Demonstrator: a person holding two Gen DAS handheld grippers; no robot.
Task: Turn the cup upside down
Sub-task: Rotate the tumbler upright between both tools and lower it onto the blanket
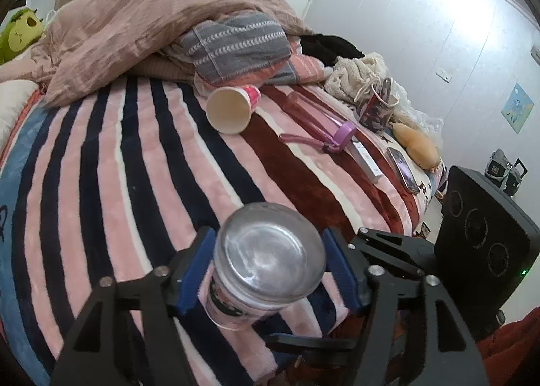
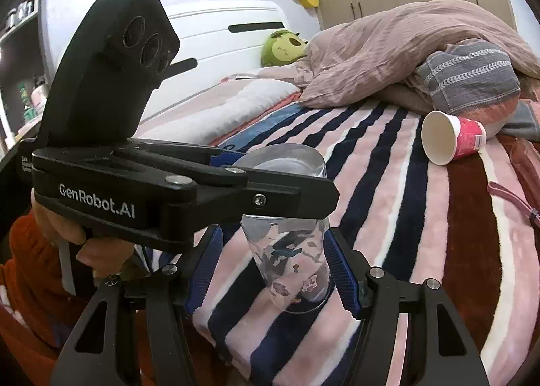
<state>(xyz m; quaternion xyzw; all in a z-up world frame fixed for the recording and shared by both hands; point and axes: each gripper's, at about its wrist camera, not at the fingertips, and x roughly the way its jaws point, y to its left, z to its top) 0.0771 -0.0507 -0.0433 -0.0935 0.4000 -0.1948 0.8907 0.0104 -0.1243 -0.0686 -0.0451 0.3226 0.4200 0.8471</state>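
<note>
A clear printed plastic cup (image 1: 266, 257) stands upside down on the striped blanket, base up. My left gripper (image 1: 270, 271) holds it between its blue pads near the base. In the right wrist view the same cup (image 2: 290, 251) shows with its rim down on the blanket. The left gripper's black body (image 2: 189, 197) crosses in front of its upper part. My right gripper (image 2: 273, 268) is open, its blue pads either side of the cup's lower part with small gaps.
A pink and white paper cup (image 1: 233, 109) (image 2: 449, 136) lies on its side further up the bed. A purple-lidded bottle (image 1: 317, 119), a phone (image 1: 403, 170), a white box and a mug lie to the right. A bunched duvet (image 1: 141, 25) lies at the back.
</note>
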